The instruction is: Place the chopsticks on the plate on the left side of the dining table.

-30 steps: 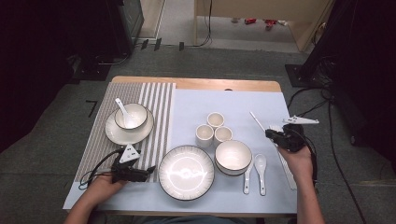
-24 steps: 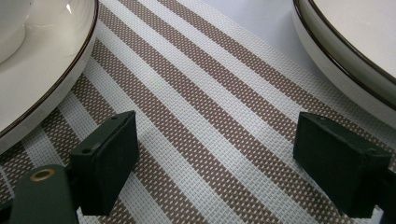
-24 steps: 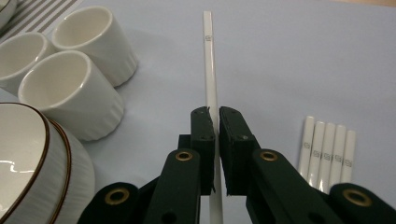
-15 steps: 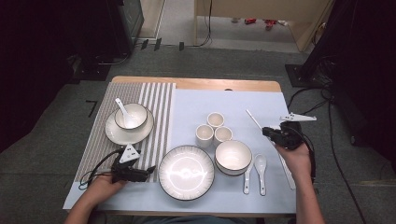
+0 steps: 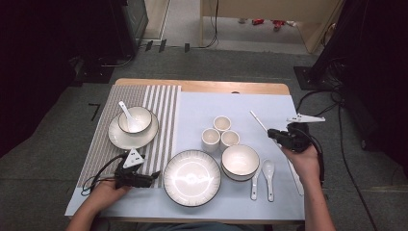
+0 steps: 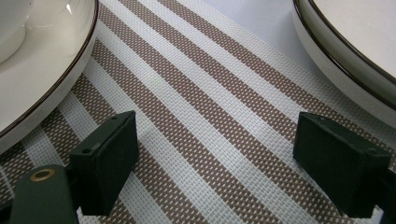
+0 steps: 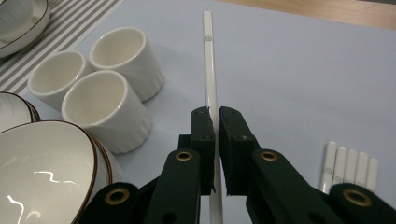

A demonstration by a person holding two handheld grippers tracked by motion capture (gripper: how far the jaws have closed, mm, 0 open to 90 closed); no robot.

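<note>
Table seen from above w/ a pale blue mat point(image 5: 231, 108) at centre-right and a striped placemat point(image 5: 159, 103) at left. The person's right gripper point(image 7: 215, 135) has its jaws clamped on one white chopstick point(image 7: 208, 56), gripped partway along; the stick runs straight out ahead of the jaws over the blue mat. In the high view the chopstick point(image 5: 258, 121) slants up-left from the right gripper point(image 5: 281, 138), just right of three small white cups point(image 5: 220, 133). More white chopsticks point(image 7: 350, 169) lie side by side on the mat beside that gripper. Left gripper point(image 6: 215, 158) rests low over the striped placemat, jaws wide apart w/ nothing between them, btwn a saucer point(image 6: 37, 88) and a large plate point(image 6: 345, 51). Also on the table: a bowl point(image 5: 240, 161), two white spoons point(image 5: 262, 178), and a bowl w/ spoon point(image 5: 134, 119) on the saucer.
</note>
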